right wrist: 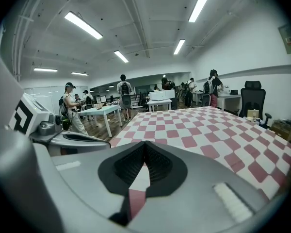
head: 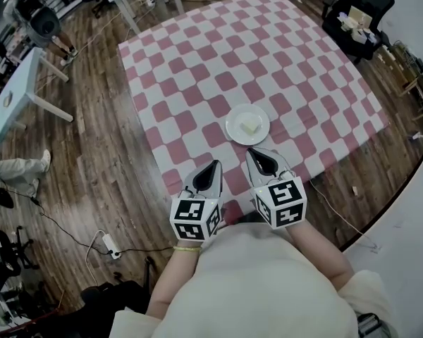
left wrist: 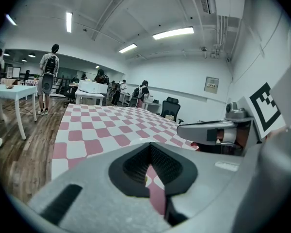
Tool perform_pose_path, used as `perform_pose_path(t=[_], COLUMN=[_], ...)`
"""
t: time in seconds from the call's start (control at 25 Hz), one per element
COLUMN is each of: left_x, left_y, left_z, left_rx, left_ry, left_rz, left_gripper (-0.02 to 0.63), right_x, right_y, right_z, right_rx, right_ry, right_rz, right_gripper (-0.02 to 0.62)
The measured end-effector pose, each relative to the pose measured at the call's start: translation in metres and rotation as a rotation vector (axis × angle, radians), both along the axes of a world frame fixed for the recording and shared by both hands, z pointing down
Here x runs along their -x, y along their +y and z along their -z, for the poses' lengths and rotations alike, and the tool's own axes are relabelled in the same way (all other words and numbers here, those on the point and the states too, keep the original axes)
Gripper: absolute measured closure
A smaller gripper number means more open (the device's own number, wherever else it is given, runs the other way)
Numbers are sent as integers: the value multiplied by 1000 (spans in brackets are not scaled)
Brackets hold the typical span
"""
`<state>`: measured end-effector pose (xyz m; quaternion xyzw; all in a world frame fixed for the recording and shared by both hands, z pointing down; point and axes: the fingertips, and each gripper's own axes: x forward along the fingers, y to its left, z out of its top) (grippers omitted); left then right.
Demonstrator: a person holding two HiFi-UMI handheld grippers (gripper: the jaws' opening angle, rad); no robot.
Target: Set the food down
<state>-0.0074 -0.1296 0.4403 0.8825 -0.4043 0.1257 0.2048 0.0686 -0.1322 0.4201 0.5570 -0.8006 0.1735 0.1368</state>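
Observation:
A white plate point(head: 235, 134) lies on the red-and-white checked tablecloth point(head: 218, 62), with a pale yellow piece of food point(head: 249, 126) resting on it. Both grippers hover side by side at the table's near edge, just short of the plate. The left gripper point(head: 215, 165) is shut with nothing in it, its jaws meeting at the tips. My right gripper point(head: 256, 153) is shut and empty too, its tips close to the plate's near rim. In the left gripper view the right gripper's body point(left wrist: 218, 130) shows at the right.
A black office chair point(head: 357, 13) with small items stands at the far right of the table. White tables point(head: 17, 94) stand to the left, and cables and a power strip point(head: 110, 243) lie on the wooden floor. People point(right wrist: 123, 93) stand around desks in the background.

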Motion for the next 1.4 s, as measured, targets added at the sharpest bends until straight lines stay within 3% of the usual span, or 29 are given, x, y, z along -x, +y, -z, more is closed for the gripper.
perform_pose_path(t=[1.4], left_x=[39], left_y=[47], left_z=[9], left_rx=[5], left_ry=[47], left_rz=[18], left_gripper=[601], right_x=[29], right_y=[64], right_z=[21], right_rx=[-60], right_ry=[4], right_rz=[-20], right_gripper=[592])
